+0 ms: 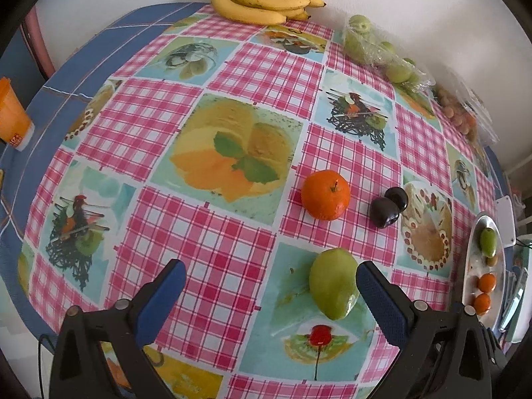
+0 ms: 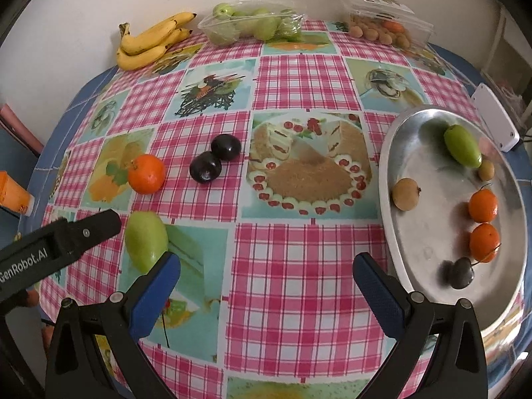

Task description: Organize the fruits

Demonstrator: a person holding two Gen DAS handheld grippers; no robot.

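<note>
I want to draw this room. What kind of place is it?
Probably a home kitchen or dining table: a picture-print checked tablecloth, bananas by the wall, and a metal tray of fruit.

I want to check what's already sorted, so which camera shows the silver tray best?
The right wrist view: the silver tray appears nearly whole, with its bare metal and fruits such as the green mango plainly visible. The left wrist view shows the tray only as a thin sliver at the right edge, strongly distorted.
</note>
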